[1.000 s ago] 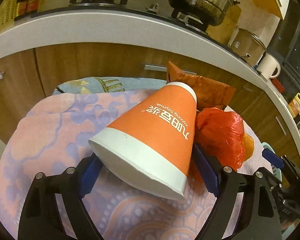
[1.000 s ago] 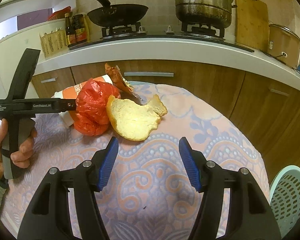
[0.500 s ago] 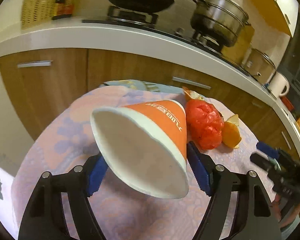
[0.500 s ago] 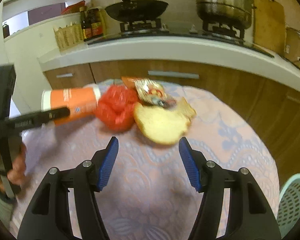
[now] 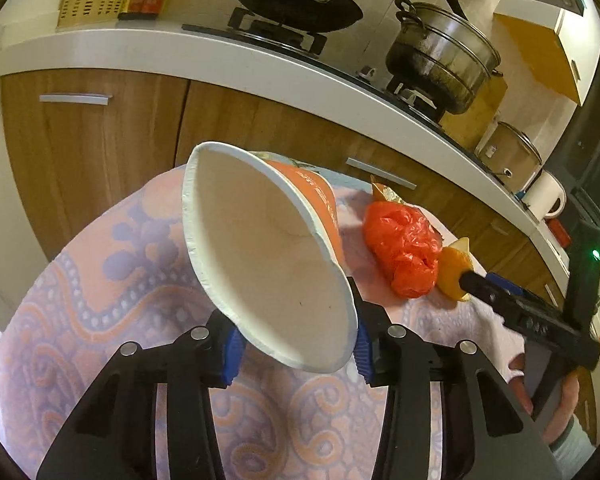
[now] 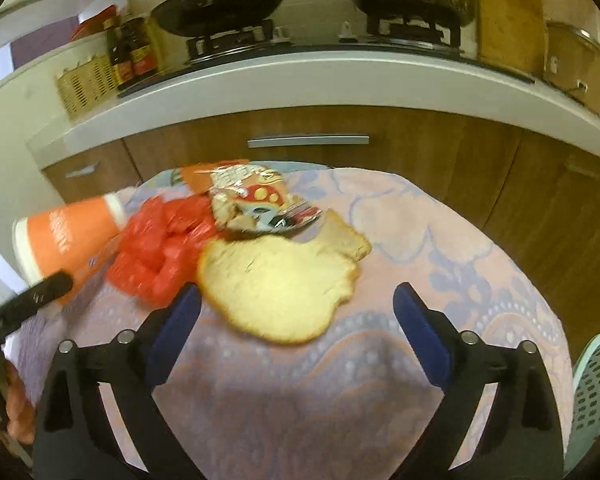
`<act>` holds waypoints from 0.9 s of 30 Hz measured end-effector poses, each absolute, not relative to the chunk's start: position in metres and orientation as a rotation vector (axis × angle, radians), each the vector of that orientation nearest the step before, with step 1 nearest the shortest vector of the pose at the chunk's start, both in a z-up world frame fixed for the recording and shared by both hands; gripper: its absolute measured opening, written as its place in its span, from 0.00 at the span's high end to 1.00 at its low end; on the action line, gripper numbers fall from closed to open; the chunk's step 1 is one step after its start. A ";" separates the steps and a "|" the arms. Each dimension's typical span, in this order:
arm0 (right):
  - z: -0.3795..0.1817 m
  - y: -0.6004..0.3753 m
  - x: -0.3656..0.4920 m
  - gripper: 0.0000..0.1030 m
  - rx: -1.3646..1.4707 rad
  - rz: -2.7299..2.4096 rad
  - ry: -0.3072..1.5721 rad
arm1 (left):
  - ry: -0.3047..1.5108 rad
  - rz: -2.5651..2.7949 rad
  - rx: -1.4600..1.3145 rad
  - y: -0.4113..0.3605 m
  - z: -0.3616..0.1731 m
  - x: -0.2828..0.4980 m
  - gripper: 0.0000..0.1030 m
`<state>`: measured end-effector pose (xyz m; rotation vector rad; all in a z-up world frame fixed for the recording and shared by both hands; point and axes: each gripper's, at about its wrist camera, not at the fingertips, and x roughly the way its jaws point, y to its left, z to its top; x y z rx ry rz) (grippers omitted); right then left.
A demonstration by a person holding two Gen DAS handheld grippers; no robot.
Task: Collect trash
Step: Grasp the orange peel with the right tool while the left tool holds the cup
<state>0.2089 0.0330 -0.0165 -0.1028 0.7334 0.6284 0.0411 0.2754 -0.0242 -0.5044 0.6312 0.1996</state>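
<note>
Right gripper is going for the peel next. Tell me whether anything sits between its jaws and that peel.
Nothing visible does. The right gripper is wide open, its jaws having just been opening, and the peel lies on the tablecloth straight ahead with bare cloth between. The red bag touches the peel's left edge, beside the left finger.

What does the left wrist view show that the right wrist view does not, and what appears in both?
Only the left wrist view shows the inside of the cup, gripped by the left tool, plus a white kettle on the counter. Only the right wrist view shows the open right tool with the flat peel just beyond its tips, the printed face of a snack wrapper and a green basket at the right edge. Both show the cup, red bag, pan, pot and patterned cloth.
</note>
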 end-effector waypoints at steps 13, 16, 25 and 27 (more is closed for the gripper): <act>-0.029 0.057 0.226 0.07 -0.143 0.741 0.845 | 0.622 0.178 -0.509 0.273 -0.024 0.041 0.60; -0.027 0.060 0.223 0.07 -0.162 0.706 0.830 | 0.617 0.176 -0.505 0.272 -0.024 0.041 0.60; -0.022 0.054 0.209 0.71 -0.175 0.676 0.785 | 0.589 0.146 -0.464 0.259 -0.015 0.037 0.60; -0.019 0.048 0.203 0.75 -0.180 0.690 0.780 | 0.580 0.126 -0.461 0.252 -0.009 0.034 0.60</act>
